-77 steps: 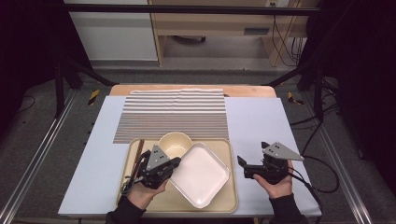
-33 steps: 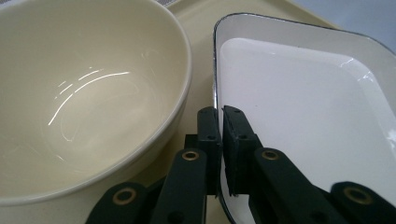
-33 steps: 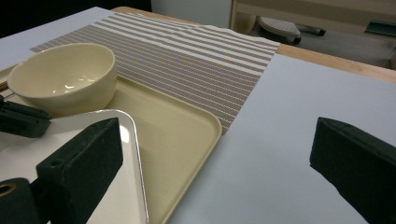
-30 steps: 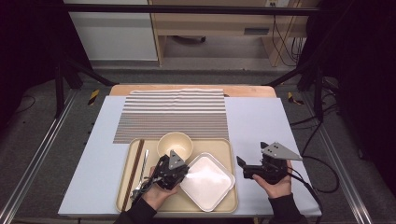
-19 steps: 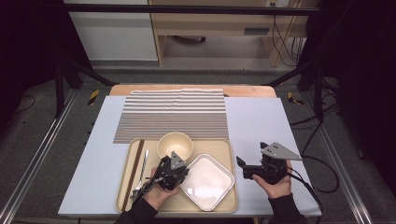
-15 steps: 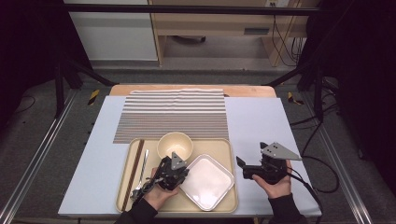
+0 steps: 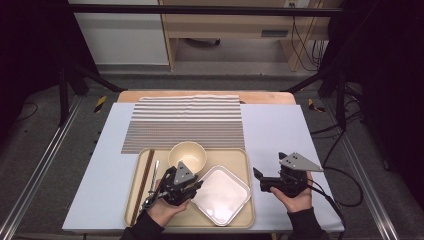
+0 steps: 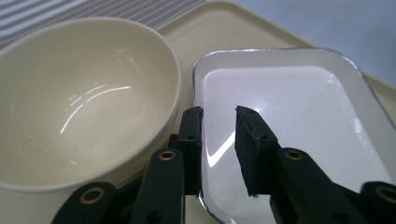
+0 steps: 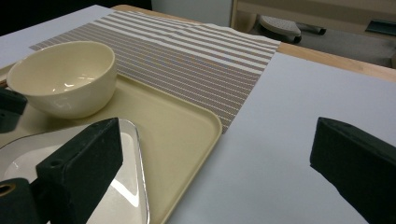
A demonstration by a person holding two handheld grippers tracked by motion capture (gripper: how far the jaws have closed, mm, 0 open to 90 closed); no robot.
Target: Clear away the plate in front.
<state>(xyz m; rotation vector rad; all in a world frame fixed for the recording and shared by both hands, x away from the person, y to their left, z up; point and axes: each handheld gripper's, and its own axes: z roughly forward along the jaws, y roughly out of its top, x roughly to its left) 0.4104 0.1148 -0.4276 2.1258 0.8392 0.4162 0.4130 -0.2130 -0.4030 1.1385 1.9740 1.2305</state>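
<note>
The left gripper (image 7: 192,186) hovers over the tray (image 7: 245,160), at the left edge of the white dish (image 7: 222,195). Its jaws have just been opening and now stand a little apart, straddling the dish's rim (image 8: 198,140) without pinching it: one pad sits outside the rim, the other over the dish's floor. The dish lies flat in the tray's near right corner, turned so its corners point at the tray's edges. The bowl (image 7: 187,156) stands just beside it at the tray's far edge, close to the left jaw. Chopsticks (image 7: 144,177) and a spoon (image 7: 154,175) lie along the tray's left edge. The right gripper (image 7: 261,181) rests in the right hand (image 7: 295,197) off the tray, near the tabletop's near right corner, jaws spread wide and empty. A striped mat (image 7: 185,125) covers the tabletop's far middle.
</note>
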